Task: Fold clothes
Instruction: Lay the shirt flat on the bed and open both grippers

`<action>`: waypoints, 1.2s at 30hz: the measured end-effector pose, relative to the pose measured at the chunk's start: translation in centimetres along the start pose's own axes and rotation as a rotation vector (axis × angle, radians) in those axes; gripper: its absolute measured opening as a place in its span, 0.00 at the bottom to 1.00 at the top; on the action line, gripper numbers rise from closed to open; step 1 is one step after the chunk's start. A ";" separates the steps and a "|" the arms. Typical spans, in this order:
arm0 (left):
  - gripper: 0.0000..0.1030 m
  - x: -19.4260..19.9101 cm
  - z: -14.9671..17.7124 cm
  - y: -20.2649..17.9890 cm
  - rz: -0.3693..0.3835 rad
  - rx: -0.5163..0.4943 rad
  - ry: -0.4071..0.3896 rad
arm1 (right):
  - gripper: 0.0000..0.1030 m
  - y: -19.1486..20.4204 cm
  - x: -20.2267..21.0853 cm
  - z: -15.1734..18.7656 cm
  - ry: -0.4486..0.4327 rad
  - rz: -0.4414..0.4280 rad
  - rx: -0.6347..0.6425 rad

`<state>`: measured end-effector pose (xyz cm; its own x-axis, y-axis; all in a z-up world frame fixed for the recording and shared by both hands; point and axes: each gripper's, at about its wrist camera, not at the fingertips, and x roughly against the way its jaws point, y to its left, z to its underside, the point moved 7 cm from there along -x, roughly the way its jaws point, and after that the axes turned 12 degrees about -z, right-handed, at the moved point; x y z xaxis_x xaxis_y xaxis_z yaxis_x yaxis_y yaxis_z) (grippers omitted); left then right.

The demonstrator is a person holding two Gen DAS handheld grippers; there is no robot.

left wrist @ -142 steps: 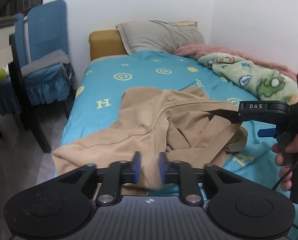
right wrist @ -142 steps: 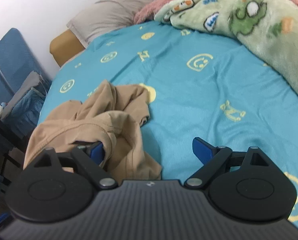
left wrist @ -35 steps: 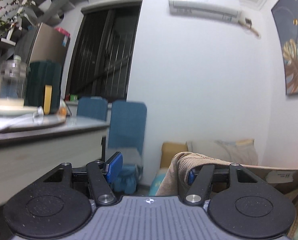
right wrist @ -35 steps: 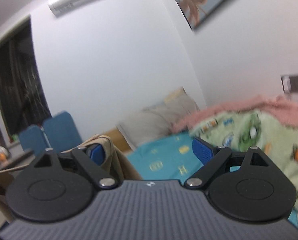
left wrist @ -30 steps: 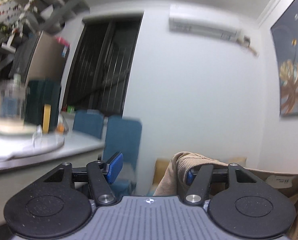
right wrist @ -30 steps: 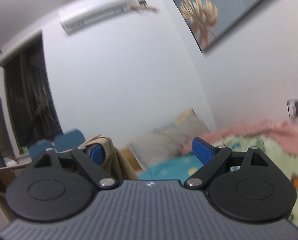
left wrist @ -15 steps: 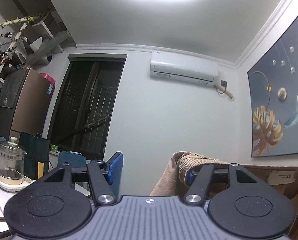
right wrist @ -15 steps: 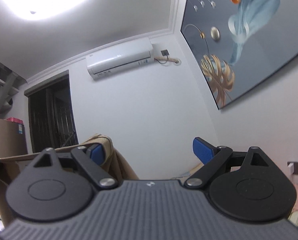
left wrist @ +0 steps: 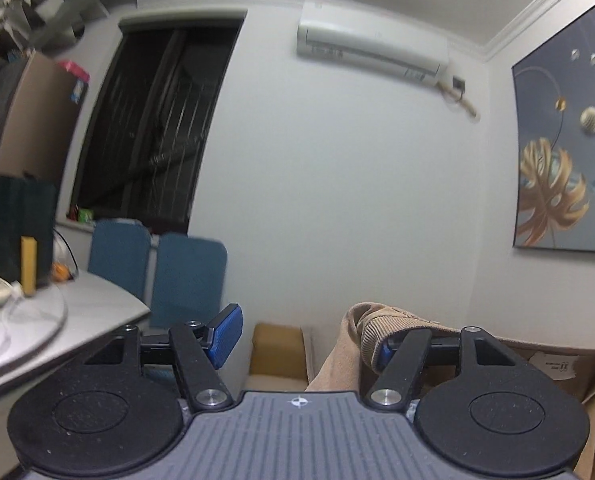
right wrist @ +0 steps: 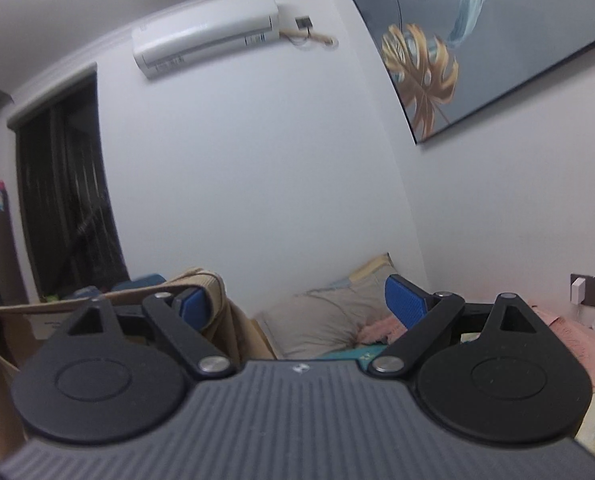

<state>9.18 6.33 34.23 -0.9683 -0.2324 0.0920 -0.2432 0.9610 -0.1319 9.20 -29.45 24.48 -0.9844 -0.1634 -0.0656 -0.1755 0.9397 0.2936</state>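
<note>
A tan garment (left wrist: 377,320) is held up in the air, stretched between the two grippers. My left gripper (left wrist: 305,340) stands open; the garment's ribbed edge is draped over its right finger, and the left blue pad (left wrist: 227,332) is bare. In the right wrist view the same tan garment (right wrist: 213,284) hangs over the left finger of my right gripper (right wrist: 299,304), also open, with its right pad (right wrist: 403,302) bare. The cloth runs off sideways from each hooked finger, and its lower part is hidden below the gripper bodies.
A grey table (left wrist: 97,308) with a yellow item and cable is at the left, with two blue chairs (left wrist: 185,276) behind it. The bed's grey pillow (right wrist: 321,320) and pink blanket (right wrist: 569,336) lie low ahead. A wall socket (right wrist: 589,290) is at the right.
The garment has been lifted off the bed and hangs on one finger of each gripper. Over the last half second both views tilted down from the ceiling, bringing chairs, table and pillow back in.
</note>
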 end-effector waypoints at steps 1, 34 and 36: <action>0.65 -2.6 0.9 -0.5 -0.004 -0.006 0.012 | 0.89 -0.6 -2.2 0.9 0.015 0.002 -0.013; 0.98 -56.1 47.8 -9.3 0.090 -0.351 0.905 | 0.88 -16.0 -47.3 43.7 0.982 -0.112 -0.107; 0.99 -54.7 46.8 -9.4 0.119 -0.349 0.880 | 0.88 -15.4 -46.4 42.9 0.962 -0.126 -0.173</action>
<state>61.72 2.95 -15.79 -0.5601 -0.0707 0.8254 0.0225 0.9947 0.1005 58.16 -23.44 -17.90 -0.5364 -0.5058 0.6756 -0.2039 0.8544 0.4779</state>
